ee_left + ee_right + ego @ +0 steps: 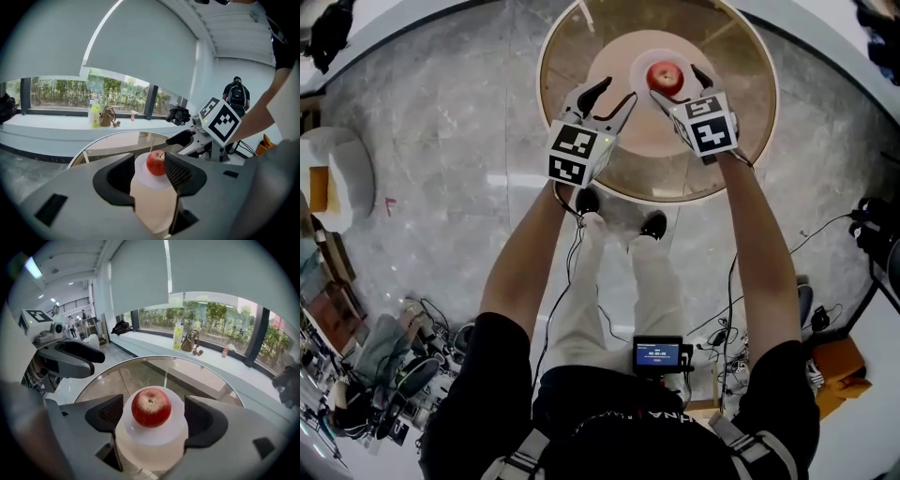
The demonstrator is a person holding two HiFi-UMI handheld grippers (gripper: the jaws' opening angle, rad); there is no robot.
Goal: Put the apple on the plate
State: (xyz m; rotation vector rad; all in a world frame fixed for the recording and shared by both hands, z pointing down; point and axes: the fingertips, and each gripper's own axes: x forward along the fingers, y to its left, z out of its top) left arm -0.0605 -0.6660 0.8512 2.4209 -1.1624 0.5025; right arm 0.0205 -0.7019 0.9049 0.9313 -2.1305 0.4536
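Observation:
A red apple (665, 75) rests on a small white plate (643, 64) in the middle of a round glass table (748, 141). My right gripper (680, 87) hovers just in front of the apple, jaws open and not touching it. In the right gripper view the apple (151, 407) shows between the spread jaws on the plate (154, 439). My left gripper (610, 98) hangs open and empty to the left of the plate. In the left gripper view the apple (156, 163) and plate (143, 178) lie beyond the jaws, with the right gripper (185, 138) to the right.
A pale pink round mat (614, 127) lies under the plate. A green bottle (95, 115) and a bag (108, 117) stand on the window sill. A person (236, 96) stands at the back. Cables and gear (403, 366) lie on the floor.

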